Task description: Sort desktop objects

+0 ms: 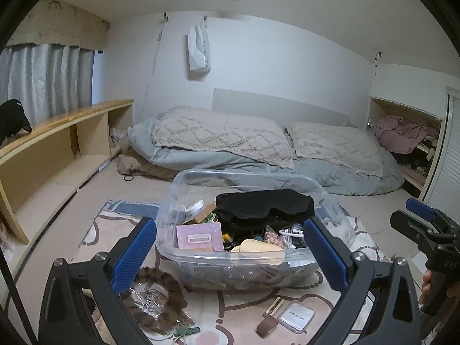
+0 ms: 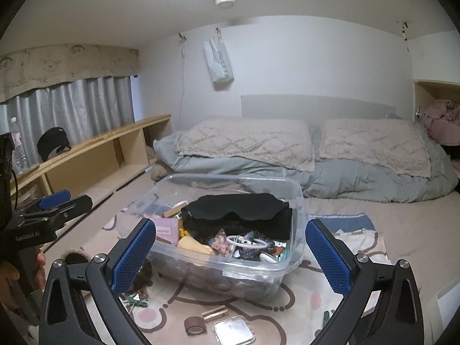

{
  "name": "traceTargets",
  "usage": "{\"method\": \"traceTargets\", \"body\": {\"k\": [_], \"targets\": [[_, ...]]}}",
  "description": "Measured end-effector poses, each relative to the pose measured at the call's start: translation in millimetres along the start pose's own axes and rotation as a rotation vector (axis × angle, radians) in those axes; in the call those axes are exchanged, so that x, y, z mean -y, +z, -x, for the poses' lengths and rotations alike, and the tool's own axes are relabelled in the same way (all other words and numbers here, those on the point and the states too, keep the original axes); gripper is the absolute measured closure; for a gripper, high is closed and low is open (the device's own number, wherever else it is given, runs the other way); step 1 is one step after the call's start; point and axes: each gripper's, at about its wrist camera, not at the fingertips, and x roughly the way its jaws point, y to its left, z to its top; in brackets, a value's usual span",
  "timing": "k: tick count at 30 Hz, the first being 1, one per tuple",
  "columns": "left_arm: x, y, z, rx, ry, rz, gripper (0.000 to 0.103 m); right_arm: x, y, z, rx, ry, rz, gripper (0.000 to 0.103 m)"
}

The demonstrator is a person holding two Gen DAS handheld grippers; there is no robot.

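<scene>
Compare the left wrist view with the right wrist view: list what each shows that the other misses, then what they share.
Only the left wrist view shows the pink card facing the camera inside the bin, and a black hair tie on the floor by the bedding. Only the right wrist view shows a plastic bottle on the shelf and a white ring in the bin. Both show the clear bin with a black cloth on top, the brown tape roll, and both grippers open: left gripper, right gripper.

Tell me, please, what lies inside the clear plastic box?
The clear plastic box holds a black cloth on top, a pink card, a beige flat piece, a white ring and small colourful bits. Whatever is underneath is covered and unclear.
</scene>
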Motion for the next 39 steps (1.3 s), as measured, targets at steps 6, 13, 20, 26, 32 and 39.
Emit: {"method": "traceTargets", "body": {"k": [6, 13, 20, 26, 32, 39], "targets": [[3.0, -2.2, 14.3, 0.013, -0.012, 0.0, 0.0, -3.2, -7.2, 15.1, 0.017, 0.019, -0.011, 0.0], [9.4, -8.8, 22.3, 0.014, -0.016, -0.01, 0.0, -6.7, -18.9, 23.6, 0.005, 0.021, -0.014, 0.0], [21.1, -15.6, 25.6, 0.011, -0.037, -0.025, 0.0, -6.9, -26.7, 24.2, -0.014, 0.028, -0.027, 0.0], [28.2, -26.2, 24.9, 0.0, -0.039, -0.054, 0.0, -3.5, -39.0, 16.0, -0.067, 0.014, -0.028, 0.0], [32.6, -36.7, 18.4, -0.029, -0.042, -0.051, 0.0, 2.6, -52.7, 8.6, -0.106, -0.004, -0.044, 0.0], [43.0, -59.1, 0.7, -0.092, -0.032, -0.084, 0.0, 6.4, -75.1, -4.8, -0.173, -0.003, -0.068, 0.0]]}}
